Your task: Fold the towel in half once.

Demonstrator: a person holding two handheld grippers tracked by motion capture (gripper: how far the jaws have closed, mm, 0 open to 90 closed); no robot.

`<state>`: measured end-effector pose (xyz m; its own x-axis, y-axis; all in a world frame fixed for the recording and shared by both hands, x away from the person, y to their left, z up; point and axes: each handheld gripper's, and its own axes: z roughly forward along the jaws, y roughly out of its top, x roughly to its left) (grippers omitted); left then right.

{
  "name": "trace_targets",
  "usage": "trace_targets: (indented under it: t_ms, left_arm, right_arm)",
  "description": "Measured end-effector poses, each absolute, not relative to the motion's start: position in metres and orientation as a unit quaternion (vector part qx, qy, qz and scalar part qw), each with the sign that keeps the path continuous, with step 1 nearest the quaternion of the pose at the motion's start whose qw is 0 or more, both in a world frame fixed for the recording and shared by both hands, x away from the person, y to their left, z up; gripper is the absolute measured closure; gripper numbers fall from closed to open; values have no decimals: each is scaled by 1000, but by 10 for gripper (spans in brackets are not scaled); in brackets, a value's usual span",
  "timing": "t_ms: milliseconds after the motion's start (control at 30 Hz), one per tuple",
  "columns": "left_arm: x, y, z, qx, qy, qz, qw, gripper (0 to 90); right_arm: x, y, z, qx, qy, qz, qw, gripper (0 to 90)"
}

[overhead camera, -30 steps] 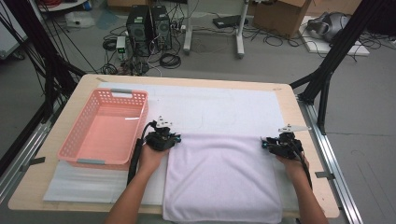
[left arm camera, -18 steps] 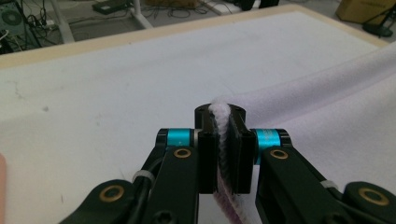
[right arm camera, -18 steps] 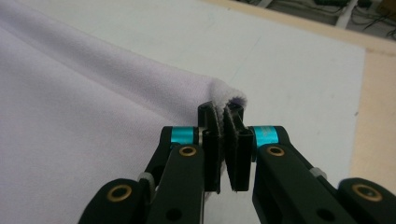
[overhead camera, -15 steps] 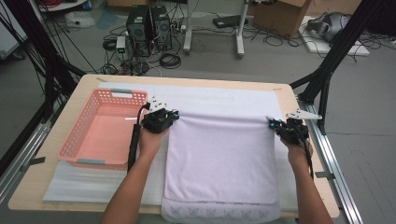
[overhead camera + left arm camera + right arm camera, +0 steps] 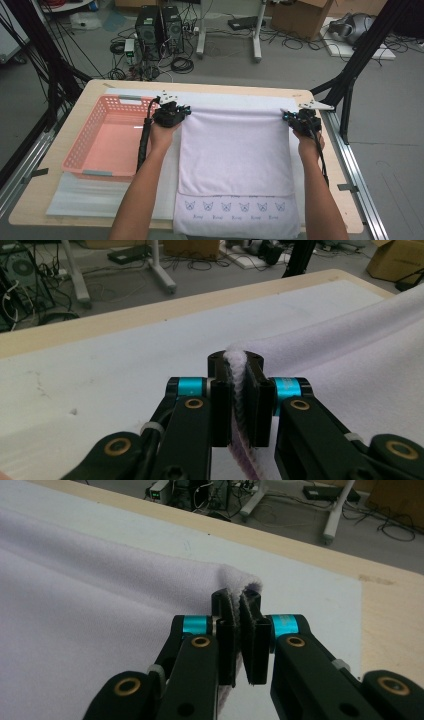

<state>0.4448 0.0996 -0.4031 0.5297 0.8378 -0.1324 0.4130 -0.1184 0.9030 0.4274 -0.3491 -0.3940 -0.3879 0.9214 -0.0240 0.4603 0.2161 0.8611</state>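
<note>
Both forearms come up from bottom of the high view, stretched fwd and roughly parallel, wrists straight. Left gripper (image 5: pixel 170 114) sits left of centre, jaws clamped on the far left corner of the pale lilac terry towel (image 5: pixel 235 150); right gripper (image 5: pixel 302 121) at right-centre pinches the far right corner. Towel edge is pulled taut btwn them, folded over itself, lower hem w/ blue print near bottom edge. Pink plastic basket (image 5: pixel 80 155) lies left, on the white mat (image 5: pixel 75 197) over the wooden table (image 5: pixel 30 200).
</note>
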Motion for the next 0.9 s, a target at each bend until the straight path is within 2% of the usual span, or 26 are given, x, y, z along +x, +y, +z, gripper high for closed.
trace_targets:
  t_ms: [33,67,133,200,267,367,467,600,767,900]
  left_arm:
    - [445,100,-404,711,449,200,503,742]
    - [444,100,-405,704,460,184,509,667]
    - [440,100,-405,704,458,180,512,592]
    - [434,100,-406,708,455,169,514,547]
    - [430,97,-404,721,446,153,507,497]
    - [416,94,-402,709,432,175,529,488]
    - [407,93,-401,721,422,147,530,477]
    - [388,91,-401,712,411,154,547,464]
    - [367,92,-407,717,409,144,546,417]
    - [349,93,-414,721,401,150,545,421]
  right_arm:
    - [429,-347,-396,481,725,405,280,824]
    - [428,-346,-397,488,723,402,279,757]
    - [429,-347,-399,502,717,409,257,640]
    - [427,-348,-399,510,715,417,234,607]
    - [423,-347,-398,505,721,411,237,585]
    - [412,-347,-396,502,723,413,234,555]
    - [401,-349,-395,499,727,416,223,498]
    - [386,-352,-392,501,736,411,193,440]
    - [363,-353,-388,478,746,422,193,426]
    - [346,-356,-392,469,757,412,190,412]
